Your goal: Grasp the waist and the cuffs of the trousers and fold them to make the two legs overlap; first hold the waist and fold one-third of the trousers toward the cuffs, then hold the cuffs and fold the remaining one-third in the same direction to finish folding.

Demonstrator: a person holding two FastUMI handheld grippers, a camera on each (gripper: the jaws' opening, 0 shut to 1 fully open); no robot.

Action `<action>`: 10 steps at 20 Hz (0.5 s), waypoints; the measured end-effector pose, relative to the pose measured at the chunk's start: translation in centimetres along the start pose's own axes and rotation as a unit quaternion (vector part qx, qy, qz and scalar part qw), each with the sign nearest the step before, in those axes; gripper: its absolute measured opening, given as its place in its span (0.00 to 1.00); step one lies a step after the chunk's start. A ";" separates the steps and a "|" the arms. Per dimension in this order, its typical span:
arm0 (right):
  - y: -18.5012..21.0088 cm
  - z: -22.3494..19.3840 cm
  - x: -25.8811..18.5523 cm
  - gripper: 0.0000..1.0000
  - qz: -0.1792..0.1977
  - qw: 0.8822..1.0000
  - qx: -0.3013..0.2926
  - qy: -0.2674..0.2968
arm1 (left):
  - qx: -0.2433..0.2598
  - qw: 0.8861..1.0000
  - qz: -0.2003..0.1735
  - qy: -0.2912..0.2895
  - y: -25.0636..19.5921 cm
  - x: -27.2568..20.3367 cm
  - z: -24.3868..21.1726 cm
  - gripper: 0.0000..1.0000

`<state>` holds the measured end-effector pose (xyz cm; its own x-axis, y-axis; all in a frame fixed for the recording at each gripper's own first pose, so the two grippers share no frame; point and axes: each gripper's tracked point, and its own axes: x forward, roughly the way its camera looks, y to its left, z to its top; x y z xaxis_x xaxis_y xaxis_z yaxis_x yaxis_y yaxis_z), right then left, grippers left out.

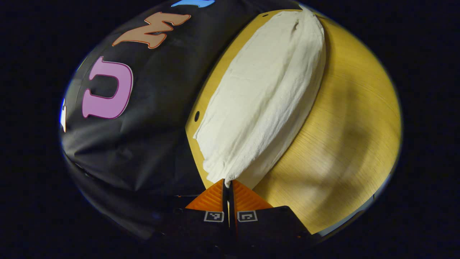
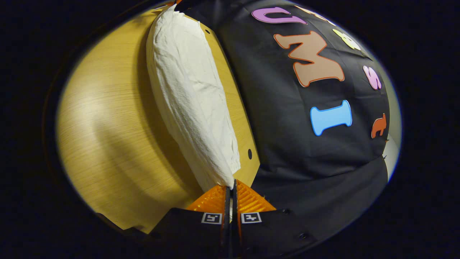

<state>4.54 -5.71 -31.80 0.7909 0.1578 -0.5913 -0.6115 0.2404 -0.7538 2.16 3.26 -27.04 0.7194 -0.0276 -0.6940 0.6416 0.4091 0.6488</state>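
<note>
Cream-white trousers (image 1: 262,97) stretch as a long band over the wooden table (image 1: 352,144), running away from my left gripper (image 1: 227,184). That gripper is shut on the near end of the cloth, which bunches between its fingers. In the right gripper view the same trousers (image 2: 190,97) run away from my right gripper (image 2: 231,186), which is shut on the opposite end. The band hangs taut between the two, lifted a little off the table with a shadow beneath. Whether an end is waist or cuffs cannot be told.
The table's edge (image 1: 194,129) with small round holes (image 1: 197,116) runs beside the trousers, next to the black cloth wall (image 1: 143,126). Bare wood lies on the other side of the band (image 2: 107,136).
</note>
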 end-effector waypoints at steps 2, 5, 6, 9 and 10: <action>-1.3 0.4 1.3 0.08 -0.011 1.000 0.015 0.001 | -0.011 1.000 0.008 -0.002 1.7 0.6 1.4 0.00; -3.1 1.2 3.0 0.05 -0.031 0.999 0.032 0.001 | -0.038 0.999 0.019 -0.001 3.8 1.5 2.6 0.00; -3.5 1.5 3.6 0.05 -0.038 0.999 0.037 0.000 | -0.045 0.999 0.026 -0.002 4.7 1.9 3.0 0.00; -4.4 2.2 5.1 0.05 -0.048 0.998 0.047 -0.002 | -0.053 0.997 0.047 -0.009 6.6 3.4 4.7 0.00; -4.9 2.5 5.8 0.05 -0.049 0.998 0.049 -0.003 | -0.052 0.997 0.051 -0.011 7.1 3.8 5.2 0.00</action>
<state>12.17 -3.59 -30.87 0.8474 0.1340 -0.5138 -0.5258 0.3470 -0.7767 10.82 1.26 -23.44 0.7863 -0.0010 -0.6178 0.5345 0.5025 0.6795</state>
